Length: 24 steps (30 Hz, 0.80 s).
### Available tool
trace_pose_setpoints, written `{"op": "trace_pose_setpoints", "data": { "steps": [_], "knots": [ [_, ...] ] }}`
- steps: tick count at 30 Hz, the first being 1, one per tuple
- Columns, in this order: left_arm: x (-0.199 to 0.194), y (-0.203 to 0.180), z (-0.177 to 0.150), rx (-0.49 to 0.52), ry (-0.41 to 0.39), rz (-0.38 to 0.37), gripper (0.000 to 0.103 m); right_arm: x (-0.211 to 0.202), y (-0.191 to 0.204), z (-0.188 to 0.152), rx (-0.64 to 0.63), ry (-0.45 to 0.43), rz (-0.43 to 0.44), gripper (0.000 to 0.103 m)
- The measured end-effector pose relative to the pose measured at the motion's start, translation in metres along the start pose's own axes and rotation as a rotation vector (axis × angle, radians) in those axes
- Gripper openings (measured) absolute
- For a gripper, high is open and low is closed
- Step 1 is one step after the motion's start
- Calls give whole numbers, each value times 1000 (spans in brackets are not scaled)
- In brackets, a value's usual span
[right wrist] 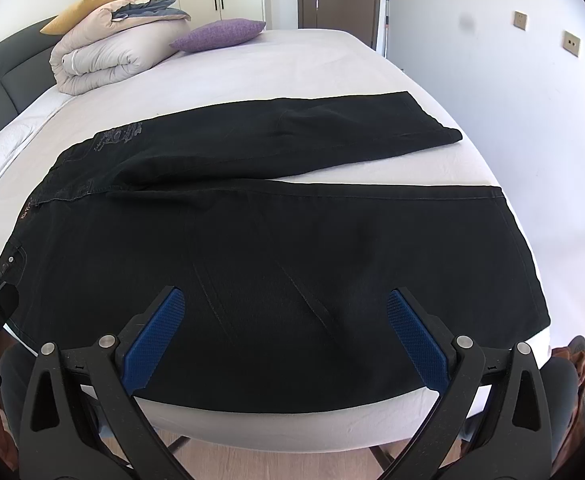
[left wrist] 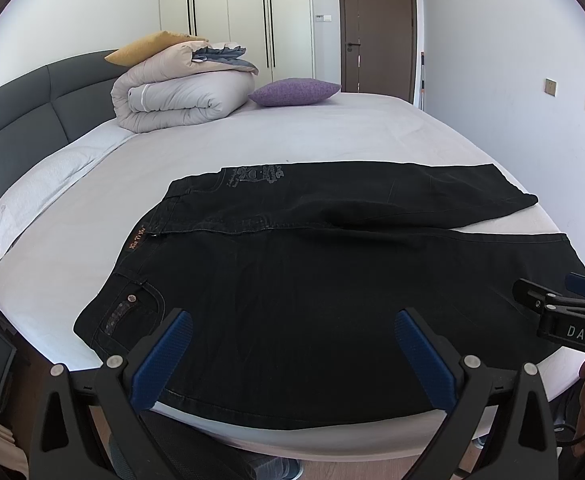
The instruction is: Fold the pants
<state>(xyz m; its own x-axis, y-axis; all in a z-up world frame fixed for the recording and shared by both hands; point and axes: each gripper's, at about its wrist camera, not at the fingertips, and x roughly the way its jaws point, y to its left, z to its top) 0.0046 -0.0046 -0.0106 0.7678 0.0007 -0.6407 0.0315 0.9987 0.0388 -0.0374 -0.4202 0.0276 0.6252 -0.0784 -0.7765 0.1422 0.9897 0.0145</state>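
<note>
Left wrist view first: the black pants (left wrist: 292,288) lie spread flat on the bed (left wrist: 312,136), filling the lower middle of the frame, waistband toward the left and both legs running to the right, the far leg angling away so a wedge of sheet shows between them. The left hand-held gripper (left wrist: 292,356) hangs over the near edge with its blue pads spread wide, nothing between them. The cloth looks like heavy denim: soft enough to fold, fairly weighty, likely to hold a crease and not slip. A sensible hold here would be the near waistband corner by the studded pocket (left wrist: 132,312), where doubled seams give a firm bite. This view alone shows the tan waist label (left wrist: 137,241) clearly and the right hand-held gripper (left wrist: 556,304) at right; whether that one is spread cannot be told from here.

Right wrist view: the right hand-held gripper (right wrist: 284,336) is also spread wide and empty, over the near leg. Only here is the near hem (right wrist: 524,256) seen in full, at right, a good second hold. A purple cushion (right wrist: 220,34) sits at upper centre.
</note>
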Motion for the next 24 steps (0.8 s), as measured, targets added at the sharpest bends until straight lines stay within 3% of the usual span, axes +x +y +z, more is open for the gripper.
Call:
{"op": "trace_pose_setpoints", "data": {
  "steps": [9,13,24],
  "knots": [
    [5,1,-5,-3,4,1,103,1,1,-2,1,5,-1,103],
    [11,8,-24,-9,9,1,103,1,1,-2,0,6,0,103],
    [12,9,-18,-15,25,8,103,2,1,-3,1,9,0,103]
  ]
}}
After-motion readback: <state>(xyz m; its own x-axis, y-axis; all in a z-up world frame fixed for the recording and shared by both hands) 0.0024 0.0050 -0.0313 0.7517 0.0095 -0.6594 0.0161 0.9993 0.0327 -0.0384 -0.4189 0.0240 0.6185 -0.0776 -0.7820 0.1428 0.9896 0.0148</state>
